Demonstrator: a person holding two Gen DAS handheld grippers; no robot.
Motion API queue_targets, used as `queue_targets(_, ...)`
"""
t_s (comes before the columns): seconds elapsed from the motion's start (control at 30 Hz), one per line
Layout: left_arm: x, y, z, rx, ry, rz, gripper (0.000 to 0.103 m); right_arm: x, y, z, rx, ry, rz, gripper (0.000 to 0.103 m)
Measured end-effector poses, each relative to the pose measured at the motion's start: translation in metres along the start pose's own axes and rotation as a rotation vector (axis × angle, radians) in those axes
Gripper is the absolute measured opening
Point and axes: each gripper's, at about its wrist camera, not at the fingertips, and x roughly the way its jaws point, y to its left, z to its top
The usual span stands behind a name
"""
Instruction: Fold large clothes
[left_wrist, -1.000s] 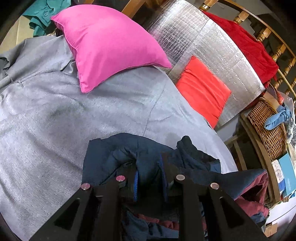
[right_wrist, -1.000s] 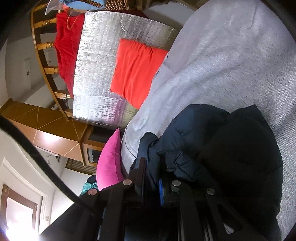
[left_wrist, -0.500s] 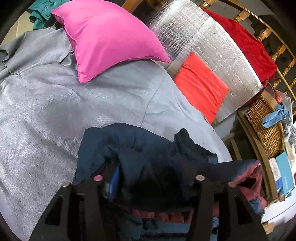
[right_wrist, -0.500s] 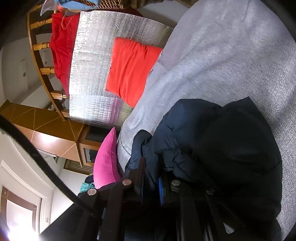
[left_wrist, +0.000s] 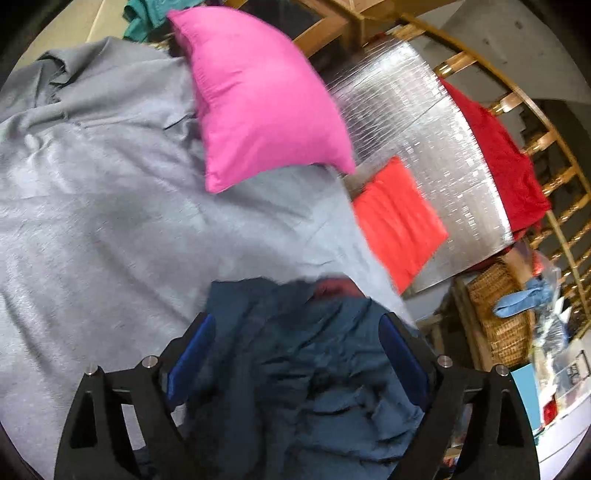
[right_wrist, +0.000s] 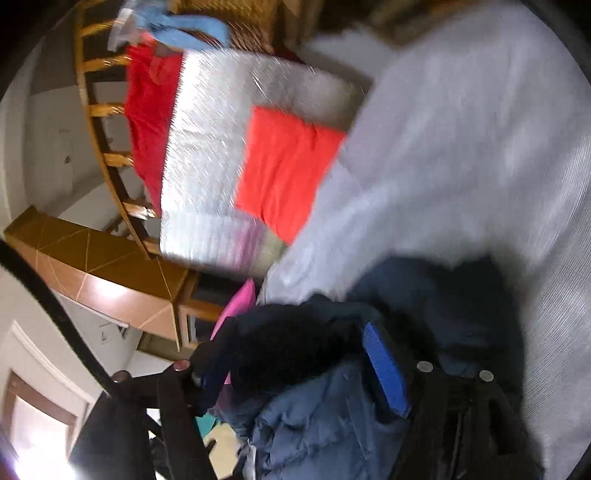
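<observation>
Lying bunched at the near edge of a grey bed cover (left_wrist: 110, 229) is a dark blue padded jacket (left_wrist: 314, 369), its reddish lining (left_wrist: 332, 288) exposed at the far fold. The left gripper (left_wrist: 295, 343) is shown with its jaws spread wide; the blue pads (left_wrist: 192, 354) stand on either side of the jacket folds, and no fabric is seen clamped between them. The right gripper (right_wrist: 295, 354) is likewise shown parted, with jacket fabric bulging between the fingers; whether the cloth is actually pinched cannot be told, as the right wrist view is blurred. A pink pillow (left_wrist: 258, 96) is rested on the far part of the cover. Beside the bed, a silver quilted sheet (left_wrist: 424, 122) is seen, bearing a folded orange-red cloth (left_wrist: 399, 221), with a red garment (left_wrist: 506, 166) hung over a wooden railing (left_wrist: 554, 140). A wicker basket (left_wrist: 498, 317) is positioned beyond the bed corner; a light blue cloth (left_wrist: 524, 295) is draped over its rim.
</observation>
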Motion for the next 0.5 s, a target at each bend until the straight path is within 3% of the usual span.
queue_targets(0.17,0.007,0.002,-0.007,0.065,0.043,0.121,0.09,-0.009,0.011,0.0,-0.039,-0.024,-0.01,0.073)
queue_targets(0.37,0.025,0.011,-0.021,0.132,0.149,0.31,0.09,0.004,0.011,-0.004,-0.118,-0.009,-0.183,0.073)
queue_targets(0.5,0.038,0.016,-0.035,0.17,0.238,0.351,0.09,0.019,0.004,-0.007,-0.147,0.082,-0.244,0.069)
